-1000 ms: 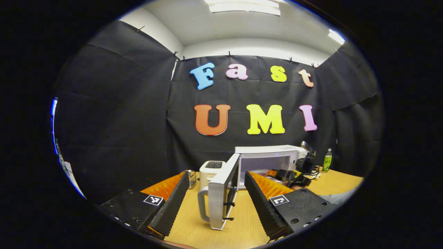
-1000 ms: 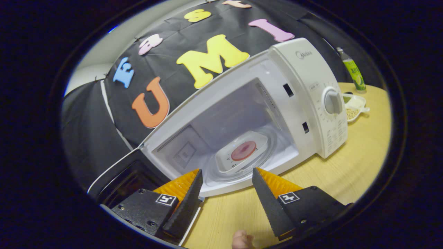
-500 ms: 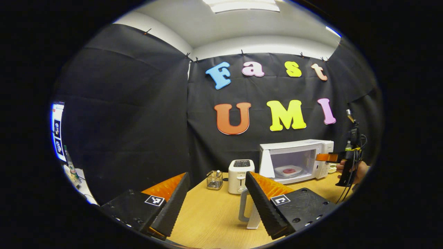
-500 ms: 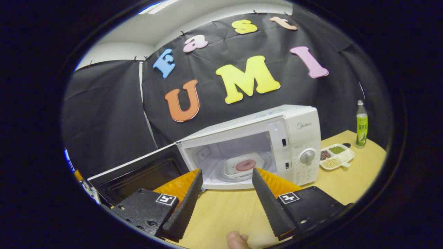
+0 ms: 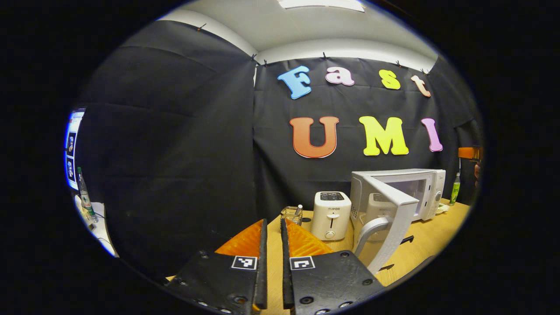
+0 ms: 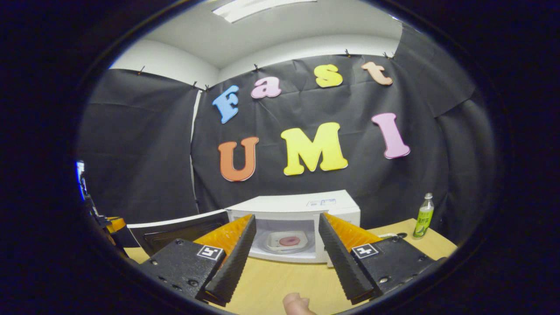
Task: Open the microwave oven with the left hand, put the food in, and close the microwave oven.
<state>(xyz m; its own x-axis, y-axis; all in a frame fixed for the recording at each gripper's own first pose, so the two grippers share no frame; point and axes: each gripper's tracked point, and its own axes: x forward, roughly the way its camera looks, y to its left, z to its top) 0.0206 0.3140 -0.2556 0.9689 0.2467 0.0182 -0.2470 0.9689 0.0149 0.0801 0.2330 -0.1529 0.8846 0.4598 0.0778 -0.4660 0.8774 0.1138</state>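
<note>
Microwave oven (image 6: 302,210) holds food (image 6: 288,240) on a tray (image 6: 276,243).

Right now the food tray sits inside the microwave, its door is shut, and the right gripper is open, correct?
Not quite: the door stands open, as the right gripper view shows. The food tray does sit inside the microwave, and the right gripper is open.

Black cloth walls (image 6: 144,144), ceiling light (image 6: 258,6), wooden table (image 6: 280,280).

door (image 5: 396,210) ajar, toaster (image 5: 331,215) beside microwave (image 6: 302,210)
</note>
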